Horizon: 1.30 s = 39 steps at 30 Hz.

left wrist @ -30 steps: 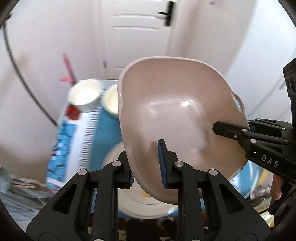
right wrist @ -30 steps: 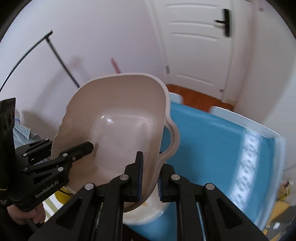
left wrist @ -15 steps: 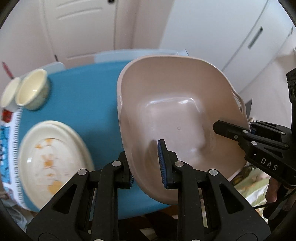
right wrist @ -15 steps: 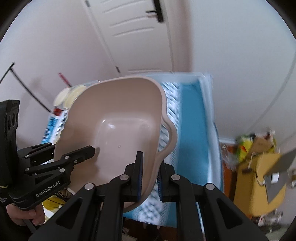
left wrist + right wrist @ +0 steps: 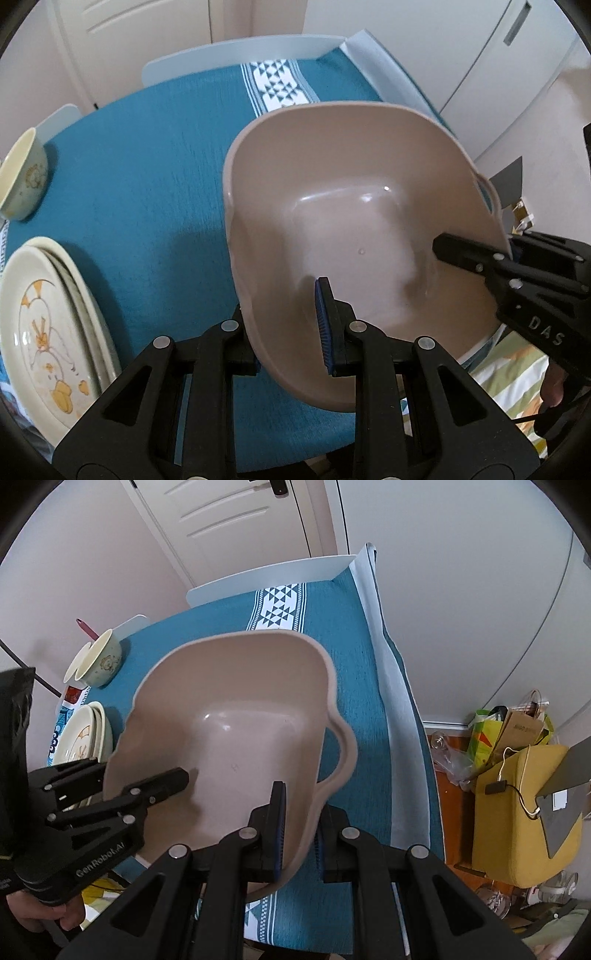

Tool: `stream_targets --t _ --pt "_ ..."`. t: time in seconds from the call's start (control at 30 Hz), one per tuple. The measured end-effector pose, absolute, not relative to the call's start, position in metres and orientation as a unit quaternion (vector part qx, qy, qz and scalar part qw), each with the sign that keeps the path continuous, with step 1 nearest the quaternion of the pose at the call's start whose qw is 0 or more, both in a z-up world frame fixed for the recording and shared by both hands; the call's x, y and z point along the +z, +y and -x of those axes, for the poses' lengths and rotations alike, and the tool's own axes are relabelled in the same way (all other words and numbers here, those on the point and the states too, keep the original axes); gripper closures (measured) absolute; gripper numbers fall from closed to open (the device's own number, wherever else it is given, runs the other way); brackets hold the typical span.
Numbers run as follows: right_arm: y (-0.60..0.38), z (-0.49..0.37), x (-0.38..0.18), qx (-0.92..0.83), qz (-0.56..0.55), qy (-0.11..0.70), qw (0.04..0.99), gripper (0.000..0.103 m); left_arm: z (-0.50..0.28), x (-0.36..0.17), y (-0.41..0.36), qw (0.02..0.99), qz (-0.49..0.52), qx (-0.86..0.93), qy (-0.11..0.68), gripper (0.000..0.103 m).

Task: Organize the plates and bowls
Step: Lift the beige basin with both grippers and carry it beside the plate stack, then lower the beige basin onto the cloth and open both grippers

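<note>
A beige plastic basin with a side handle hangs tilted over the teal tablecloth. My left gripper is shut on its near-left rim, one finger inside and one outside. On the handle-side rim, my right gripper is shut the same way. The basin is empty. Stacked cream plates with a yellow print lie left of it. A cream bowl stands farther back at the left, with another bowl behind it.
White chair backs rise at the table's far edge. On the floor to the right stand a yellow box with a cable and some bags. A white door is behind. Striped fabric lies under the basin's right side.
Both grippers have carried the basin across and down over the table, keeping their grips. The views have swung from the door and wall to the tabletop, plates and bowl.
</note>
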State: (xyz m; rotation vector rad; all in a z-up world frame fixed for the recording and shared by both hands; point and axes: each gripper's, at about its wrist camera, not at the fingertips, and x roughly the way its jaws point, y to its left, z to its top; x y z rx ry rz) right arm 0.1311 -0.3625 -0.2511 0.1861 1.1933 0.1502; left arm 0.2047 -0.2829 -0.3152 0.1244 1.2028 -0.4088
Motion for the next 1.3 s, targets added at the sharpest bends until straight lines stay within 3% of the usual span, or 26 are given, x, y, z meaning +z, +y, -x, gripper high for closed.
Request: stream_targets --t 0.4,0.5,0.57,0.63,0.67,1.1,1.17,1.2,1.23,1.3 --pt "-0.367 -0.133 -0.267 0.072 -0.094 0.578 0.808 0.091 -0.208 -0.323 -0.290 0.791 -0.081 -0.187 0.577 0.083" --pt "-0.367 -0.133 -0.268 0.070 -0.098 0.578 0.807 0.091 -0.212 -0.325 -0.291 0.786 -0.078 -0.191 0.582 0.078" --pt "-0.368 -0.133 -0.268 0.069 -0.103 0.578 0.806 0.091 -0.214 -0.325 -0.293 0.784 -0.079 -0.196 0.584 0.065" --pt "-0.369 -0.133 -0.268 0.070 -0.110 0.579 0.805 0.091 -0.213 -0.322 -0.295 0.789 -0.083 -0.194 0.577 0.017" --pt "-0.370 -0.134 -0.268 0.071 -0.114 0.579 0.804 0.091 -0.212 -0.319 -0.295 0.795 -0.086 -0.192 0.568 0.012" --pt "-0.373 -0.135 -0.258 0.064 -0.126 0.570 0.809 0.090 -0.206 -0.303 -0.295 0.804 -0.098 -0.195 0.553 0.011" --pt "-0.375 -0.135 -0.257 0.065 -0.129 0.570 0.809 0.083 -0.205 -0.298 -0.295 0.806 -0.100 -0.195 0.549 0.011" --pt "-0.375 -0.135 -0.255 0.066 -0.132 0.567 0.811 0.069 -0.205 -0.295 -0.294 0.808 -0.101 -0.195 0.547 0.011" --pt "-0.375 -0.134 -0.253 0.066 -0.133 0.564 0.812 0.049 -0.207 -0.295 -0.295 0.809 -0.101 -0.194 0.546 0.011" --pt "-0.376 -0.134 -0.246 0.066 -0.137 0.554 0.819 0.038 -0.206 -0.288 -0.293 0.812 -0.100 -0.191 0.542 0.011"
